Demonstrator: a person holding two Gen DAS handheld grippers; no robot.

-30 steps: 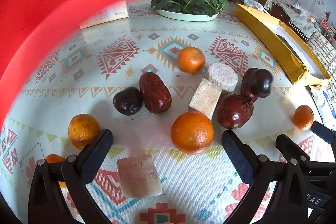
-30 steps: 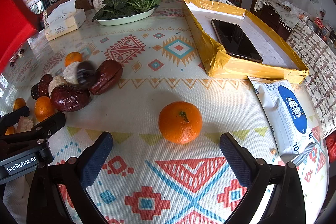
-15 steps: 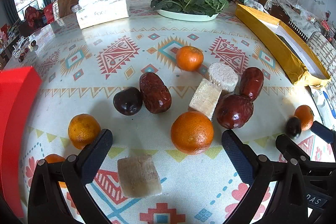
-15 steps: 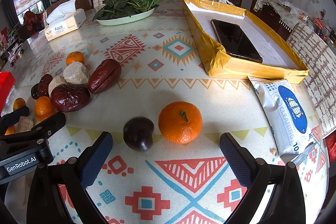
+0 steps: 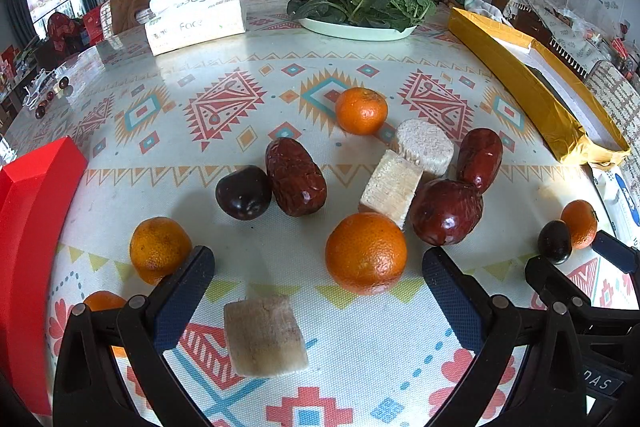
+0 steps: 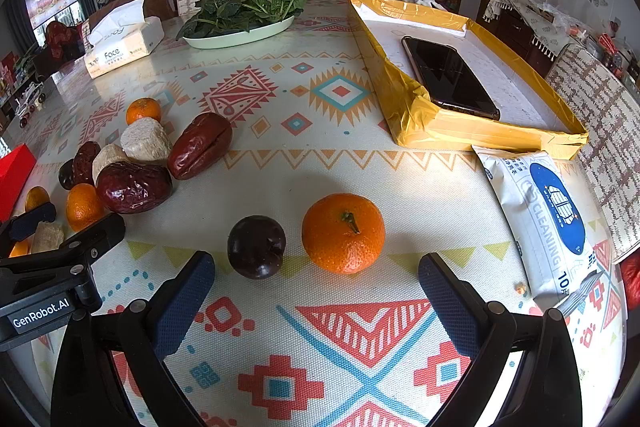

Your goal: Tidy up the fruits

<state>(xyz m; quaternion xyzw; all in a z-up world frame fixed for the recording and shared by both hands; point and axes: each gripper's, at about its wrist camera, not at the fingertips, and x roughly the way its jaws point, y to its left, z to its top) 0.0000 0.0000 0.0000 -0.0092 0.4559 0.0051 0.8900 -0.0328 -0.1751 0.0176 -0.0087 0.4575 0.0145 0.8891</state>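
My left gripper [image 5: 318, 291] is open and empty, low over the patterned tablecloth. Between its fingers lie a tangerine [image 5: 366, 253] and a pale sugarcane piece [image 5: 264, 335]. Beyond are a dark plum [image 5: 243, 192], red dates [image 5: 295, 176], more cane pieces [image 5: 391, 187] and other tangerines [image 5: 160, 249]. My right gripper [image 6: 316, 289] is open and empty. Just ahead of it sit a dark plum [image 6: 257, 247] and a tangerine [image 6: 343, 233], side by side. The fruit pile [image 6: 134, 187] lies to its left.
A red box [image 5: 28, 227] stands at the left table edge. A yellow tray [image 6: 416, 115] holding a phone [image 6: 448, 79] is at the right, a wipes pack [image 6: 540, 219] in front of it. A plate of greens [image 6: 240, 35] and a tissue box [image 6: 124, 47] stand at the back.
The red box swept down from overhead and now stands at the left. A dark plum rolled from the pile to beside the tangerine in front of my right gripper. Both grippers stayed still.
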